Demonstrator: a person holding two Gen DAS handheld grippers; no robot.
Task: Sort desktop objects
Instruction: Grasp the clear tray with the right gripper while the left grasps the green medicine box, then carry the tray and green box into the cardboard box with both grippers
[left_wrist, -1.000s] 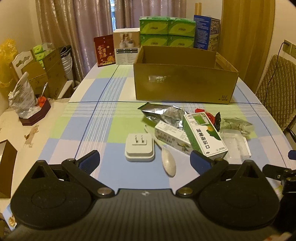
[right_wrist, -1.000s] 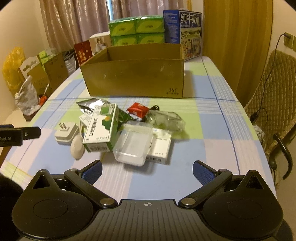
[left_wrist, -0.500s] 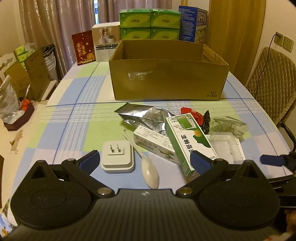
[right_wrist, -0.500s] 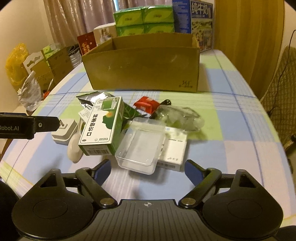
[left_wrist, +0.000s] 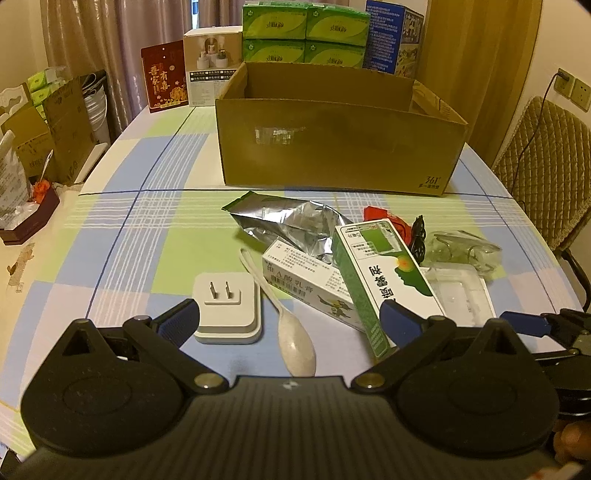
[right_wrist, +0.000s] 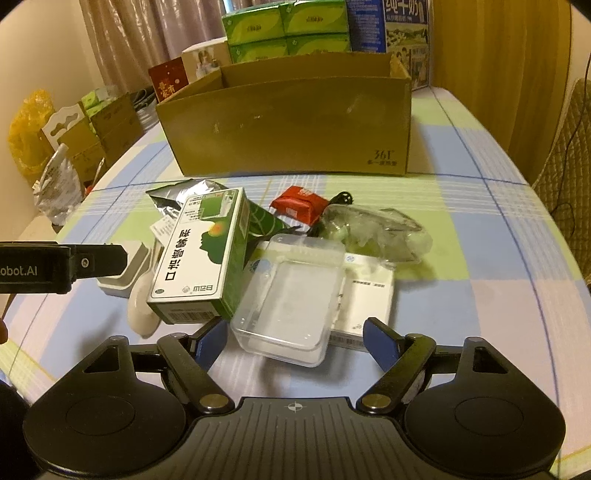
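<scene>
A pile lies on the checked tablecloth: a white plug adapter (left_wrist: 226, 307), a white spoon (left_wrist: 291, 336), a green medicine box (left_wrist: 384, 280), a white medicine box (left_wrist: 303, 286), a silver foil bag (left_wrist: 291, 221), a red packet (right_wrist: 299, 203), a clear plastic case (right_wrist: 291, 306) and a crumpled clear bag (right_wrist: 376, 232). My left gripper (left_wrist: 290, 325) is open, its fingers astride the adapter and spoon. My right gripper (right_wrist: 295, 341) is open, just in front of the clear case. An open cardboard box (left_wrist: 336, 147) stands behind the pile.
Green tissue packs (left_wrist: 306, 33), a blue milk carton (left_wrist: 393, 37), a white carton and a red card (left_wrist: 164, 79) stand behind the box. A padded chair (left_wrist: 543, 170) is at the right. Cartons and bags sit off the table's left edge (left_wrist: 44, 129).
Both grippers have moved forward and lower toward the pile. The left now straddles the adapter and spoon; the right has closed in on the clear case.
</scene>
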